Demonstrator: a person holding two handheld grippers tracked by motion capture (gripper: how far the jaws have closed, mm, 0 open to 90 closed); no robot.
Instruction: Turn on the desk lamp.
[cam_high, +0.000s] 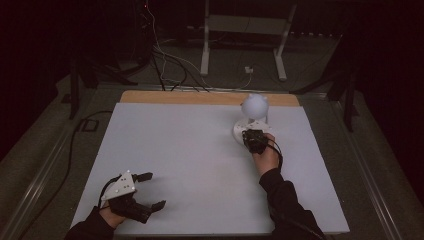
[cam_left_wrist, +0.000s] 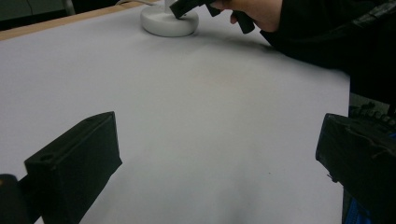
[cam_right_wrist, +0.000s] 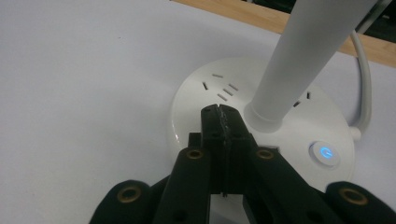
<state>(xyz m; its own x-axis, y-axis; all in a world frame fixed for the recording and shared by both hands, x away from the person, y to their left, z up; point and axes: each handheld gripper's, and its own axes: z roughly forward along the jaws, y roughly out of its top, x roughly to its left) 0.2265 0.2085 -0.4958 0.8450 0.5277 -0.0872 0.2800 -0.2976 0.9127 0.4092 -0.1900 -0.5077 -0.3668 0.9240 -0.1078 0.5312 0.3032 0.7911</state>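
Here my right gripper (cam_right_wrist: 219, 112), jaws pressed together, rests on the lamp base (cam_right_wrist: 196, 93); it looks rigid, smooth, bottom-heavy, so I'd grasp the stem (cam_right_wrist: 303, 60). My left gripper (cam_high: 150, 190) sits spread.

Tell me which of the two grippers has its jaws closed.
The right gripper, the one over the white lamp base at the far right of the table. Its jaws are pressed together, whereas the left gripper, near the front-left corner, has its jaws spread wide.

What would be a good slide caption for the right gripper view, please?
Closed right gripper poised over a white lamp base, beside its stem and glowing blue power button.
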